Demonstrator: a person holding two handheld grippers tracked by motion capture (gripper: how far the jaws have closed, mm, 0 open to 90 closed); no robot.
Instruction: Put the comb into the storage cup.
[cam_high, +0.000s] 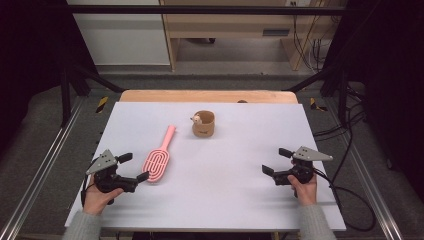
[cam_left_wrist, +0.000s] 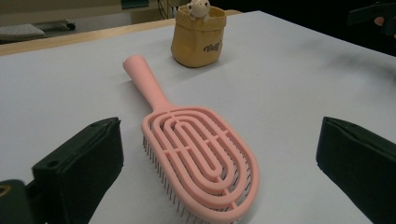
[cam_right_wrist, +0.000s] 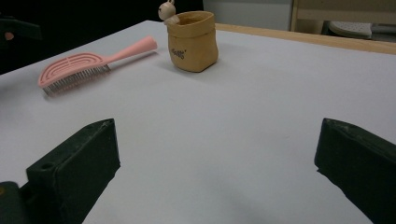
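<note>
While both claws stand released, the left claw (cam_high: 134, 167) flanks the pink hairbrush (cam_left_wrist: 196, 154) lying bristles-down on the counter (cam_high: 225, 195); closing off-centre may skid it. The right claw (cam_high: 278, 161) waits well apart.

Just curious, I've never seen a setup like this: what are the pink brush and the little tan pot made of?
The brush looks like moulded plastic, matte pink: one smooth piece with open loops, and thin bristles underneath that may be metal or nylon. The pot seems soft, perhaps washable paper or fabric: its wall sags and creases slightly and carries a small printed word. The little figure at its rim looks plush, though it is too small to be sure.
</note>
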